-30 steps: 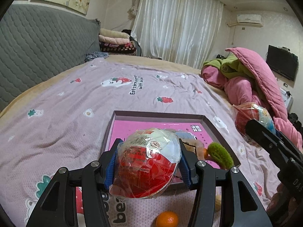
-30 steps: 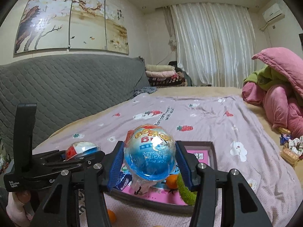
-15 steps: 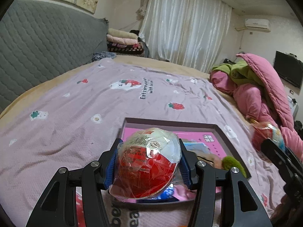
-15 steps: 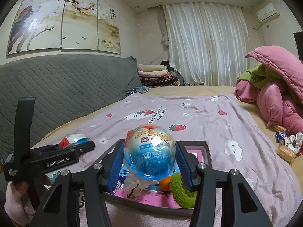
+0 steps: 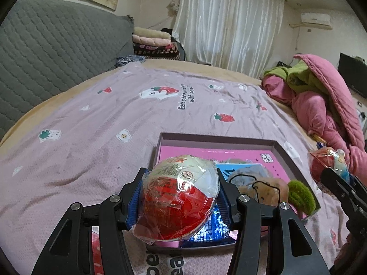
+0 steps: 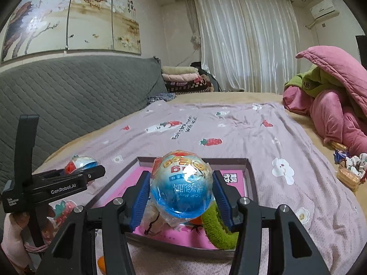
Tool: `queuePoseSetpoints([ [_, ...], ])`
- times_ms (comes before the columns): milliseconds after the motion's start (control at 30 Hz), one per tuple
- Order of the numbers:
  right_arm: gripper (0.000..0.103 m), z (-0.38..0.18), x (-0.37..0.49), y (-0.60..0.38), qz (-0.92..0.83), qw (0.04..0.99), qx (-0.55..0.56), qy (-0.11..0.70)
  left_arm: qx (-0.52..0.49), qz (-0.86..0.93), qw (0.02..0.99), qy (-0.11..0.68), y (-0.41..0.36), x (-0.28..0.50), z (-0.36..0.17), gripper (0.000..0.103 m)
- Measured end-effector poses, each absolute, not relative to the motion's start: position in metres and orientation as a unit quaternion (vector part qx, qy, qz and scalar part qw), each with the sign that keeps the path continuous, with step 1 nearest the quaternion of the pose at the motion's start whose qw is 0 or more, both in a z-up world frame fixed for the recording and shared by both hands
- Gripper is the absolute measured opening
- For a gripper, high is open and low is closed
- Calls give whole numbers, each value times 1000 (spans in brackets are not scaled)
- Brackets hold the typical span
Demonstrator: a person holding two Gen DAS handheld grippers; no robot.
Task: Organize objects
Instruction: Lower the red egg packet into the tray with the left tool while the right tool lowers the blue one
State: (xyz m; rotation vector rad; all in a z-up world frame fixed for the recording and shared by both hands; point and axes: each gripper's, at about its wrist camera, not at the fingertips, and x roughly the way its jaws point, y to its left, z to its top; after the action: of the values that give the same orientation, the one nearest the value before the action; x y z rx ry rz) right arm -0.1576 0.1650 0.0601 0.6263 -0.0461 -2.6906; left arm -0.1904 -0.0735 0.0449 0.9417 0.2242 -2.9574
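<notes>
Both tools are clamped on wrapped toy eggs: my left tool (image 5: 179, 200) grips the red-and-white egg (image 5: 179, 197), my right tool (image 6: 181, 194) the blue egg (image 6: 181, 189). Just ahead of and below each lies the pink-lined tray (image 5: 278, 147) on the bed; I judge the left nearer its rim.

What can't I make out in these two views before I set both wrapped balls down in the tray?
- Tray floor, left wrist view: the red ball and left gripper hide its near part.
- Tray contents, right wrist view: the blue ball in the right gripper covers the middle; only the green fuzzy thing shows clearly.
- Orange fruit, right wrist view: cut off by the gripper frame.
</notes>
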Motion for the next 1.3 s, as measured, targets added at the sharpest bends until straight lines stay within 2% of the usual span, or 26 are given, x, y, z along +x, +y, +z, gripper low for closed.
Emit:
queuePoseSetpoints([
  [667, 54, 39, -162, 157, -947, 184, 264, 19, 337, -941, 10, 30, -47, -197, 23, 57],
  [1300, 54, 18, -171, 145, -939, 167, 294, 62, 367, -930, 16, 28, -43, -210, 5, 57],
])
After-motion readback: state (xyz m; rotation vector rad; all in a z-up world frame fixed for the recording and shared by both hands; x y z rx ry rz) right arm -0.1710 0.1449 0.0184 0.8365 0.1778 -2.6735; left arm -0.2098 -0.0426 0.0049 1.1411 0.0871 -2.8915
